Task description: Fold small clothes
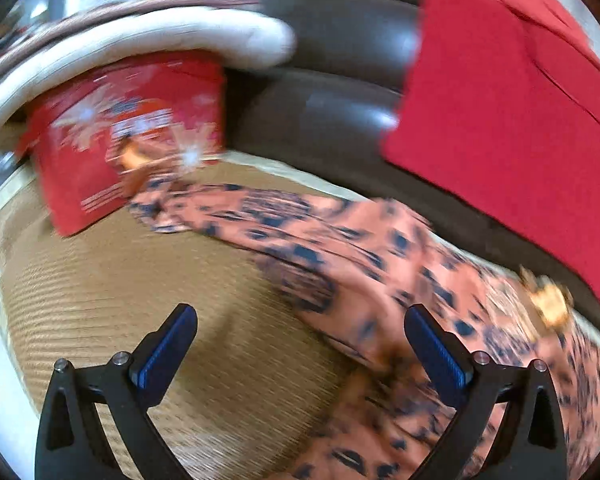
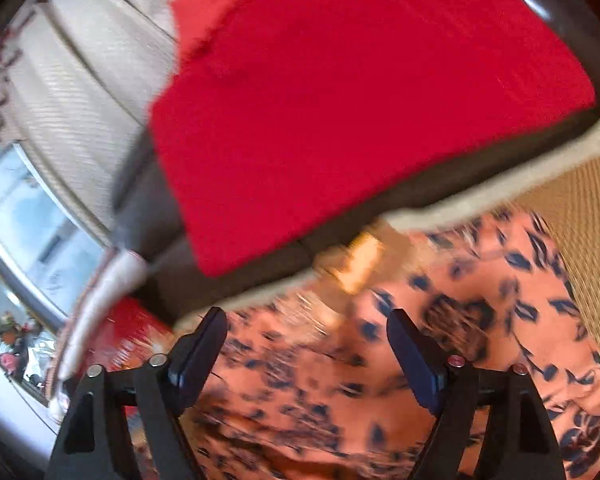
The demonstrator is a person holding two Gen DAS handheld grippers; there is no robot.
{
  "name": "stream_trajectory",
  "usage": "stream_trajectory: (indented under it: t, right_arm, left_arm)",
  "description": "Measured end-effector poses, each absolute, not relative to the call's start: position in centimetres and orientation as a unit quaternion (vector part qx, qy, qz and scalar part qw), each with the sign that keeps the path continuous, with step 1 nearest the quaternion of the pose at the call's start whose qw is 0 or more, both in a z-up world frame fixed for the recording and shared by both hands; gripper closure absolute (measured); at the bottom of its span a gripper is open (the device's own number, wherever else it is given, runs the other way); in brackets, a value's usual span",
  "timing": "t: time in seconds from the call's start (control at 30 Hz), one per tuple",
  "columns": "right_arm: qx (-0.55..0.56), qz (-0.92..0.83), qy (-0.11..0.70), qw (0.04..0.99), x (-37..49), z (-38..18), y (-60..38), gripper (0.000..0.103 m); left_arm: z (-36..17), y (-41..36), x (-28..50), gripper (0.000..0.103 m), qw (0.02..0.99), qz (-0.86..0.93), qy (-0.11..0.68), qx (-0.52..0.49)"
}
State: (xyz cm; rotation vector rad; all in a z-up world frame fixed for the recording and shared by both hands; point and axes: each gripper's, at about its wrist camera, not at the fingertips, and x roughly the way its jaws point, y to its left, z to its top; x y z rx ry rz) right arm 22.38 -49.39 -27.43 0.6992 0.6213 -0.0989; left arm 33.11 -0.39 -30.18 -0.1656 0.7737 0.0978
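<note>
A salmon-pink garment with dark blue blotches (image 1: 364, 256) lies spread over a tan woven mat (image 1: 148, 280), running from the middle toward the lower right. In the left wrist view my left gripper (image 1: 300, 320) hangs above the mat and the garment's near edge. Its blue-padded fingers (image 1: 168, 344) stand wide apart with nothing between them. In the right wrist view the same garment (image 2: 480, 300) fills the lower half. My right gripper (image 2: 306, 320) is over it, jaws wide and empty, not pressing the cloth. Both views are blurred.
A folded red cloth (image 1: 500, 120) lies on a dark leather sofa (image 1: 340, 72) behind the mat, also the red cloth (image 2: 360, 100). A red printed bag or box (image 1: 112, 148) stands at the mat's far left, under a white padded rim (image 1: 140, 40). A window (image 2: 24, 208) is at left.
</note>
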Motion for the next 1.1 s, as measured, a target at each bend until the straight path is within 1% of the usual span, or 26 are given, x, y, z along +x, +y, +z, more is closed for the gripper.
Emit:
stream_trajectory:
  t: [0.03, 0.1, 0.13, 0.17, 0.23, 0.37, 0.57, 0.67, 0.77, 0.83, 1.1]
  right_arm:
    - [0.328, -0.057, 0.329, 0.884, 23.3, -28.2, -49.5, 0.028]
    - [0.296, -0.076, 0.390, 0.869, 24.7, -30.8, -49.3, 0.037]
    - [0.292, -0.076, 0.412, 0.860, 25.0, -31.7, -48.8, 0.041]
    - [0.295, -0.076, 0.445, 0.842, 25.7, -33.8, -48.7, 0.045]
    - [0.284, -0.075, 0.435, 0.851, 25.0, -33.0, -48.4, 0.046]
    - [0.267, -0.062, 0.387, 0.880, 23.4, -30.5, -48.4, 0.046]
    - [0.255, -0.072, 0.384, 0.885, 22.8, -30.8, -49.0, 0.046]
    - [0.245, -0.063, 0.379, 0.890, 22.8, -30.5, -48.8, 0.046]
    - [0.237, -0.052, 0.368, 0.898, 23.6, -30.8, -48.4, 0.046]
    - [0.232, -0.048, 0.363, 0.901, 23.6, -30.6, -48.2, 0.046]
    - [0.226, -0.043, 0.365, 0.902, 24.1, -31.0, -47.5, 0.046]
  left_arm:
    - [-30.3, 0.8, 33.4, 0.000, 0.919, 0.062, 0.377, -0.096]
    - [-30.7, 3.7, 34.1, 0.000, 0.908, 0.084, 0.384, -0.147]
    - [-31.0, 4.9, 34.4, 0.000, 0.902, 0.091, 0.387, -0.170]
    - [-31.3, 6.1, 34.7, 0.000, 0.894, 0.095, 0.393, -0.194]
    - [-32.1, 8.2, 35.4, 0.000, 0.876, 0.090, 0.405, -0.247]
    - [-33.2, 11.5, 36.7, 0.000, 0.858, 0.107, 0.403, -0.301]
    - [-34.1, 16.3, 37.3, 0.000, 0.836, 0.152, 0.366, -0.379]
    - [-34.0, 17.5, 37.6, 0.000, 0.837, 0.177, 0.346, -0.386]
    - [-33.7, 17.9, 38.6, 0.000, 0.848, 0.207, 0.337, -0.354]
    - [-34.0, 18.0, 39.4, 0.000, 0.848, 0.225, 0.339, -0.339]
    - [-36.2, 17.5, 42.5, 0.000, 0.829, 0.232, 0.365, -0.355]
